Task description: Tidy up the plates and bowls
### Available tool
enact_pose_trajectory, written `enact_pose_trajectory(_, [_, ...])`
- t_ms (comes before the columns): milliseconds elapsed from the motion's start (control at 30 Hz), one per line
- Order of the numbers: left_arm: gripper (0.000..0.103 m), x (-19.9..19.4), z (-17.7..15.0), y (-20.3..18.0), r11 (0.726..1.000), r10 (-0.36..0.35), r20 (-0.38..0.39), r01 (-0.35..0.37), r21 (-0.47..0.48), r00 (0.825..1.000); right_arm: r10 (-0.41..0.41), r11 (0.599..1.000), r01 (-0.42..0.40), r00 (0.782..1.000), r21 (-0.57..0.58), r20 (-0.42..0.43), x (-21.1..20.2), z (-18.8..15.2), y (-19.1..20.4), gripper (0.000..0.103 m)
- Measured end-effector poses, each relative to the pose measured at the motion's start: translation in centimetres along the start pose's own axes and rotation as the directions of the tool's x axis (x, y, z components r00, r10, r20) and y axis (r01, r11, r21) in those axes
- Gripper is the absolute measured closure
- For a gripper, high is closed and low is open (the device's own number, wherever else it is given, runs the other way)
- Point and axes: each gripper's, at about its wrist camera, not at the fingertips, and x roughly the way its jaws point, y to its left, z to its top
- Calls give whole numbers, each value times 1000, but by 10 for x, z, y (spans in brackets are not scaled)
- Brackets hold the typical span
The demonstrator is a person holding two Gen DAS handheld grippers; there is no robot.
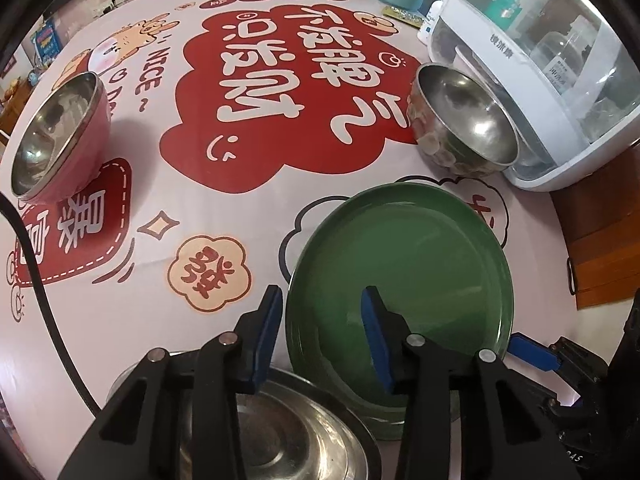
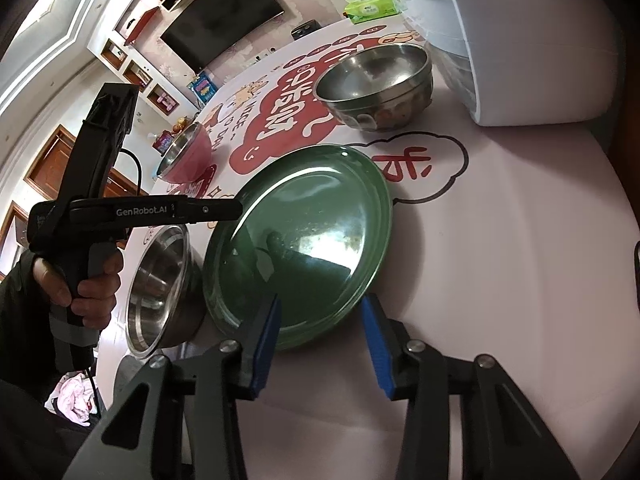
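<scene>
On the left claw [image 2: 236, 210], white lettering reads "GenRobot.AI".

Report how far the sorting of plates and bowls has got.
Done: nothing looks stacked; the pink bowl, the patterned bowl and the steel bowl sit apart on the table.
In hand: both grippers straddle opposite rims of the green plate, left gripper and right gripper, jaws not yet pressing.
Left: lift the plate, gather the bowls.
</scene>
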Motion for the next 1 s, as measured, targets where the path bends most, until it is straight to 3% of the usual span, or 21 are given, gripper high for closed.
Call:
enact_pose_trajectory(400, [64, 9, 6, -3, 1000, 4, -28, -4, 13, 1000, -20, 999, 20, 1000, 34, -11, 6, 1, -13, 82])
enact_pose_trajectory(1000, [65, 13, 7, -5, 999, 26, -46, -24, 34, 999, 0, 999, 1, 1000, 45, -27, 13, 4, -20, 86])
